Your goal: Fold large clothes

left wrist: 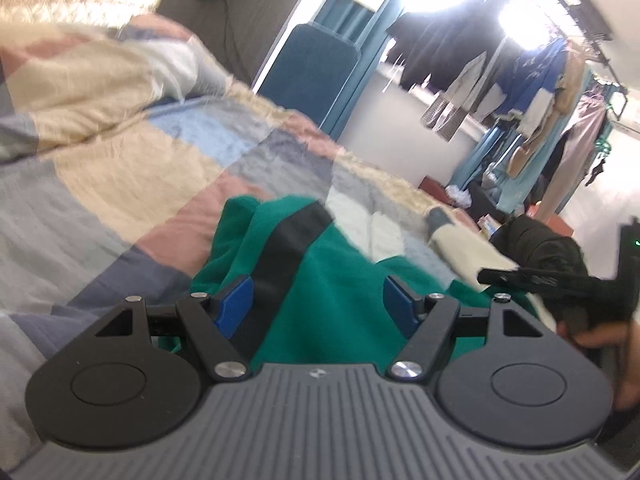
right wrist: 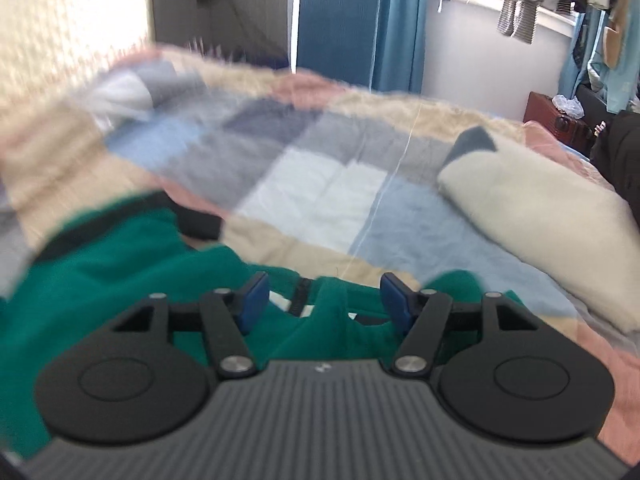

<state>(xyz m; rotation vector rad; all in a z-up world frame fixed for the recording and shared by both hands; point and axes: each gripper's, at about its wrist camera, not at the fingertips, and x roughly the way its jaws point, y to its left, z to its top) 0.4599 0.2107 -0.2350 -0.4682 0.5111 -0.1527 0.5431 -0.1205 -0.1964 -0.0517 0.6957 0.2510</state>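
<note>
Hanging just over a green garment (left wrist: 332,264), the left gripper (left wrist: 318,304) has its two blue pads spread wide, and nothing is pinched between them. The green cloth, with a black stripe (left wrist: 288,244) running across it, lies under the gap. The right gripper (right wrist: 322,300) is also spread apart, a little less wide. Green cloth bunches up right between its pads, but the picture is blurry, so it looks loose rather than squeezed.

The garment lies crumpled at the near edge of a bed, on a patchwork quilt (left wrist: 120,168) of pink, cream, blue and grey squares.

Only the left view shows a hand in a black glove (left wrist: 576,284) at the right edge, holding the other tool. Only the right view shows the whole folded cream cloth (right wrist: 532,224), lying on the quilt beyond the green garment.

Farther back, both views show a blue chair (right wrist: 338,20), teal curtains (right wrist: 400,20) and clothes hanging (left wrist: 516,80) by a bright window.
</note>
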